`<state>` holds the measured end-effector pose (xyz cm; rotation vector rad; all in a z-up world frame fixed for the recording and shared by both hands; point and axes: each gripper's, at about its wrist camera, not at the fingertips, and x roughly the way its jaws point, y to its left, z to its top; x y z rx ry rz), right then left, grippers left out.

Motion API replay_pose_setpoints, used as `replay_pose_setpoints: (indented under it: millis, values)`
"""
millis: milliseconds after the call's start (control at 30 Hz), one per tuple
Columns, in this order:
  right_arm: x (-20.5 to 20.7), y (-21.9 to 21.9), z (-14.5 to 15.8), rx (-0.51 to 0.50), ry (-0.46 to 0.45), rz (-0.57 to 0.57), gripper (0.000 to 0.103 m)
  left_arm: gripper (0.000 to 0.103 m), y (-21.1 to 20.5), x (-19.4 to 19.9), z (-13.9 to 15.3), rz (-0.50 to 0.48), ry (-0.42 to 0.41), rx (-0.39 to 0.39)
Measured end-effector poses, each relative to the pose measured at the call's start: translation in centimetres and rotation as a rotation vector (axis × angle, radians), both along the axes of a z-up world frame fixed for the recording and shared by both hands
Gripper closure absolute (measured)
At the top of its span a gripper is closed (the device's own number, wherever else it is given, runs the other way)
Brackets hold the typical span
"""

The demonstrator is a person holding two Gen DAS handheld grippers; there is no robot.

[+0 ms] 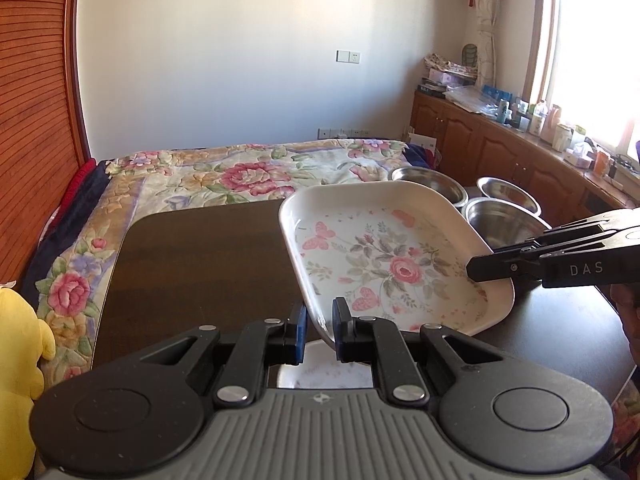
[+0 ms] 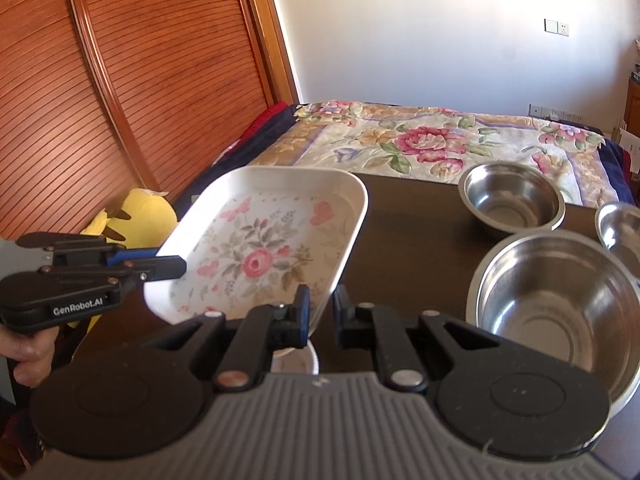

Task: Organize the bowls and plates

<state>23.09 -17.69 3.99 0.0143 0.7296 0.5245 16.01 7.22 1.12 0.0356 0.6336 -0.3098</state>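
Note:
A white rectangular plate with a pink flower print (image 1: 384,264) is held tilted above the dark table (image 1: 192,264). My left gripper (image 1: 320,328) is shut on its near rim. My right gripper (image 2: 322,312) is shut on the opposite rim; it shows in the left wrist view (image 1: 480,270) at the plate's right side. The plate also shows in the right wrist view (image 2: 264,252), with my left gripper (image 2: 176,266) on its left edge. Another white plate (image 1: 324,372) lies below it, mostly hidden. Three steel bowls (image 2: 514,196), (image 2: 556,308), (image 2: 624,232) stand to the right.
A bed with a floral quilt (image 1: 248,176) lies beyond the table. A yellow plush toy (image 1: 16,360) sits at the table's left. A wooden wardrobe (image 2: 100,80) and a cluttered wooden cabinet (image 1: 520,136) line the walls.

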Motion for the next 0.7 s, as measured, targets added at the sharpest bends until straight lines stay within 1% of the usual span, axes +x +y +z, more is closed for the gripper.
replay_pose_setpoints:
  millis: [300,700]
  values:
    - [-1.7,-0.4,-0.5,0.024,0.002,0.014,0.089,0.088,0.1,-2.1,-0.4,-0.008,0.008,-0.01]
    - [-3.7,-0.6,-1.9,0.042,0.003,0.038,0.089,0.088,0.4,-4.1,-2.5,-0.016,0.044,-0.008]
